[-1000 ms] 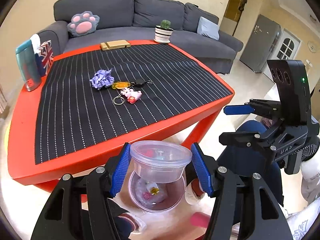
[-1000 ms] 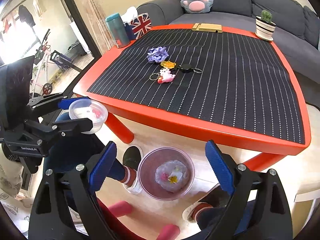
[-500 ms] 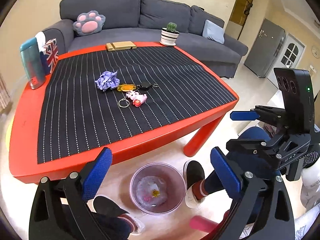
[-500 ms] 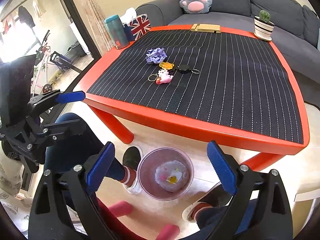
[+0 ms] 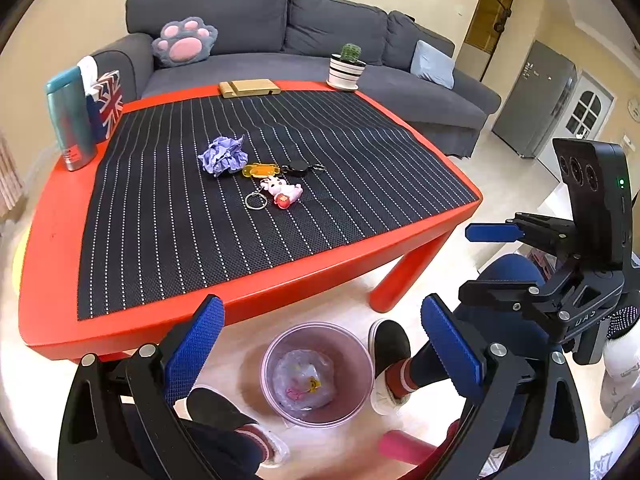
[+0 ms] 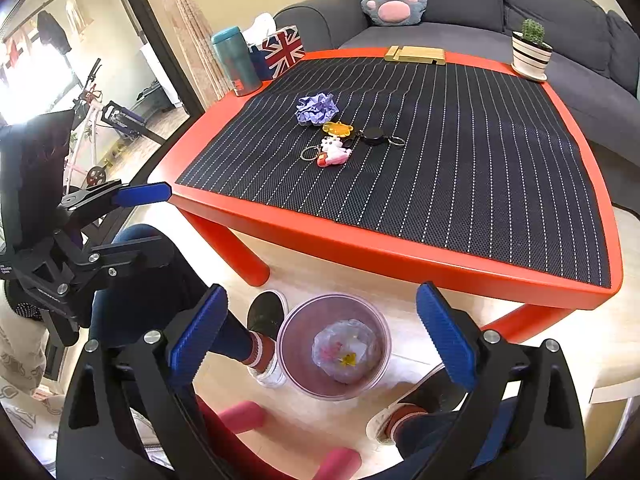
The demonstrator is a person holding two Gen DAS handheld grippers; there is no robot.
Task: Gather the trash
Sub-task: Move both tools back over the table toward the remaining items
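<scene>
A: Grey sofa (image 5: pixel 328 28) behind, red table (image 5: pixel 52 264) in front, striped mat (image 5: pixel 360 148) over most of its top. Floor below the near edge has the bin (image 5: pixel 360 344), with a bagged bit of rubbish already lying in its bottom.

B: And the grippers?

A: Both hover over the floor just off the near edge. Left gripper (image 5: pixel 320 354) stands wide open with nothing between its pads; the bin shows through the gap. Right gripper (image 6: pixel 320 334) is just as wide and just as bare.

B: What is left to collect?

A: I'd say 1 thing: the paper wad (image 5: pixel 223 155), purple, crumpled, near the mat's middle, toward the far-left corner.

B: Risks?

A: Keyrings (image 5: pixel 276 186). 3 of them lie right beside the wad, the yellow tag touching or nearly touching it. Wide jaws coming down carelessly could pinch a ring along with the paper and bin it. Approaching from the far-left side looks safer.

B: Anything else?

A: Paper is light and springy, so a shallow pinch may let it slip during the carry. It could then land on the floor, or on the person's shoes (image 5: pixel 390 364) on either side of the bin.
</scene>
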